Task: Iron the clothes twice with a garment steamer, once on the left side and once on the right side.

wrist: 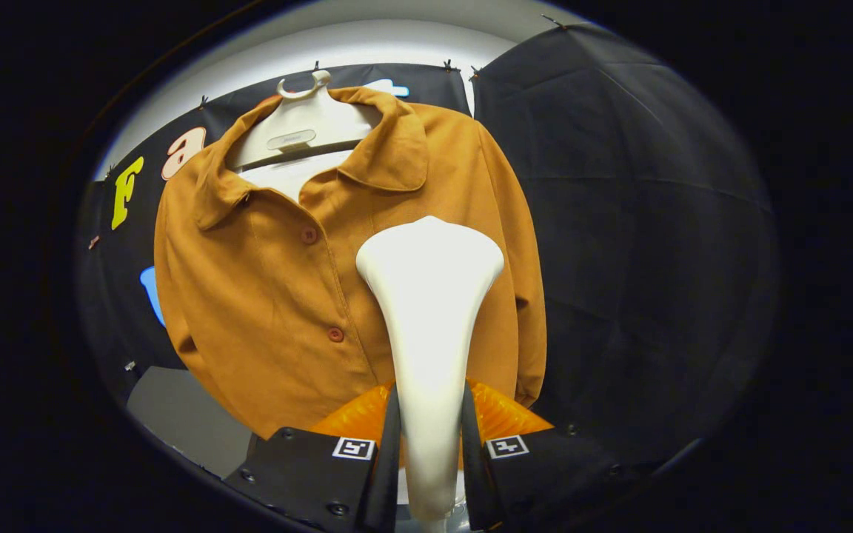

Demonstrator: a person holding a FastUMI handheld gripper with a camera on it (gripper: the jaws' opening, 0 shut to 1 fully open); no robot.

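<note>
The black two-finger gripper [430, 437] is squeezing the smooth white steamer [430, 296]; its head is facing the orange-brown buttoned shirt [263, 296] hanging on a white hanger [300, 126].

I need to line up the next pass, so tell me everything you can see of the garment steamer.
The garment steamer is glossy white, plastic by the look of it, with a slim handle widening into a broad rounded head. It stands upright between the fingers of the hand-held gripper, which press its handle from both sides. Its head sits in front of the orange shirt, to the right of the button placket, about mid-chest; whether it touches the cloth cannot be told.
</note>
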